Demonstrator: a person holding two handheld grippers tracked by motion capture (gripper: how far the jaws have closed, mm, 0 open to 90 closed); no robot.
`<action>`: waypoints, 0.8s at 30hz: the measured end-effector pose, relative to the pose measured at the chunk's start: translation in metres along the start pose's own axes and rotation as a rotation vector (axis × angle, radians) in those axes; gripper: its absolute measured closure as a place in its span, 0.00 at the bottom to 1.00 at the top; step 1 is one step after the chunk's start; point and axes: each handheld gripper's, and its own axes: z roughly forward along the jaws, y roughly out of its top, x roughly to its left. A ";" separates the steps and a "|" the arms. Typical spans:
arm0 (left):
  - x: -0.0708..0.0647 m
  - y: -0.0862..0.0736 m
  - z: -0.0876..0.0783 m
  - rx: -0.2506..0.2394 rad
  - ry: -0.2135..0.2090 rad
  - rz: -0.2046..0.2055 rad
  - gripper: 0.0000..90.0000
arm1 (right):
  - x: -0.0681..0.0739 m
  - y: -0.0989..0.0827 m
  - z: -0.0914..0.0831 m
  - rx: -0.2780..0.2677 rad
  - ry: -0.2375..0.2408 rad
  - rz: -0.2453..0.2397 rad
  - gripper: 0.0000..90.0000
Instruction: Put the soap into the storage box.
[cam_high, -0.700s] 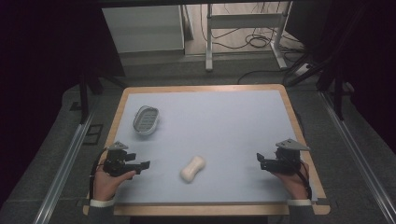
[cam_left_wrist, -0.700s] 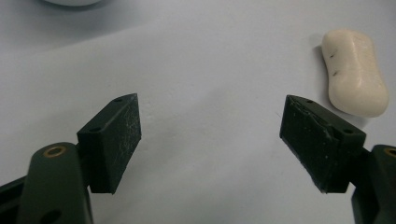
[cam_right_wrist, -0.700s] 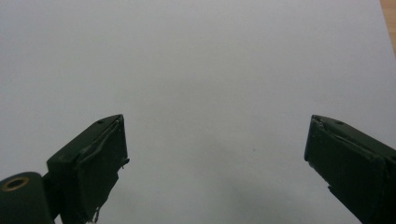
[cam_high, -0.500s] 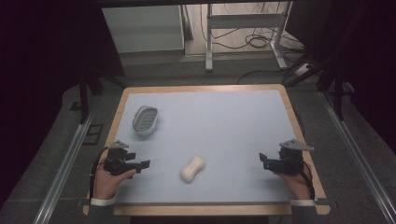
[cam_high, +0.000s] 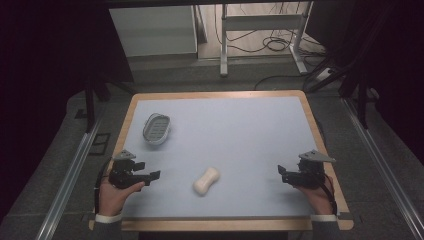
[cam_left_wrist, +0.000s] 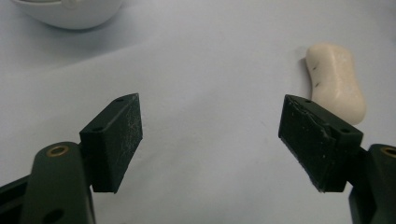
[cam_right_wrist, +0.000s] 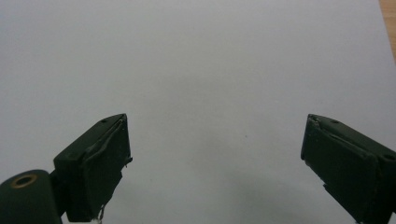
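Observation:
A cream bar of soap (cam_high: 206, 180) with a pinched waist lies on the pale blue table top, near the front middle. In the left gripper view the soap (cam_left_wrist: 337, 82) lies just beyond the right jaw. A white soap dish (cam_high: 156, 128) with a ribbed inside stands at the back left; its rim (cam_left_wrist: 70, 11) shows at the top of the left gripper view. My left gripper (cam_high: 154, 175) rests at the front left, open and empty, pointing right toward the soap. My right gripper (cam_high: 281, 173) sits at the front right, open and empty, pointing left over bare table.
The table (cam_high: 240, 130) has a wooden rim (cam_high: 215, 94) all round. Behind it stand a white cabinet (cam_high: 152, 30) and a metal frame (cam_high: 260, 37) with cables on the floor. Rails (cam_high: 67, 180) run along both sides.
The right hand has shifted slightly to the right, toward the table's edge. The left hand, the soap and the dish lie as before.

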 end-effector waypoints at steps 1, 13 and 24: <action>0.000 0.000 0.000 0.002 0.005 -0.002 0.25 | 0.000 -0.001 0.001 0.009 0.005 -0.001 0.09; -0.016 0.000 0.003 0.024 0.013 0.022 0.25 | -0.004 -0.002 0.002 0.006 0.017 -0.004 0.09; -0.024 0.007 0.002 0.033 -0.005 0.043 0.24 | -0.004 -0.002 -0.002 -0.002 0.023 -0.006 0.09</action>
